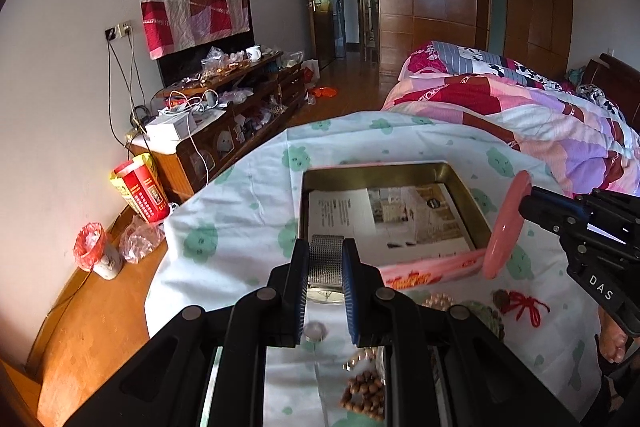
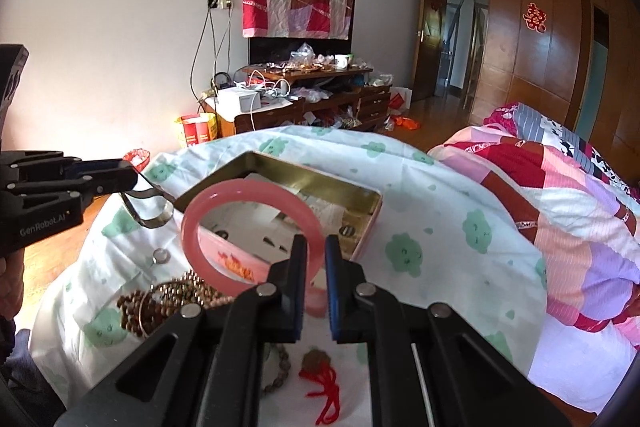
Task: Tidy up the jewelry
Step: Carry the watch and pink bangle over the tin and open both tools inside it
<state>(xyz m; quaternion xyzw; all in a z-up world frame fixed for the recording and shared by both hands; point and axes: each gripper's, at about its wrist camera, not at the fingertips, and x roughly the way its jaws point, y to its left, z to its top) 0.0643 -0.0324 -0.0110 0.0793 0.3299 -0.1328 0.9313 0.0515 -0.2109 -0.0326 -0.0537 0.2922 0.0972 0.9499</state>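
Jewelry is on its way into the tin (image 1: pixel 472 211), and that looks like the step in hand: both grippers carry a piece lifted off the cloth (image 1: pixel 240 227) that covers the tabletop. The left gripper (image 1: pixel 326 259) has its jaws closed on the mesh band of a watch (image 1: pixel 327 253), whose round face hangs just below and behind the jaws; in the right wrist view the band droops in a loop under those jaws, above the cloth and beside the tin's near corner. The right gripper (image 2: pixel 316 259) has its jaws closed on the rim of a pink bangle (image 2: pixel 200 219), which stands up and away to the left of the jaws, over the tin's near edge. The tin, open and lined with printed paper, lies straight ahead of both pairs of jaws and a little lower. As a judgement, the next move calls for carrying each piece forward over the paper, lowering it close and only then parting the jaws; the bangle looks hard and may crack or roll if dropped, and the limp band could catch on the tin wall. Below the jaws, on the cloth, wait a ring (image 2: pixel 161 255), brown beads (image 2: pixel 136 311) and a charm with red cord (image 2: pixel 326 383).
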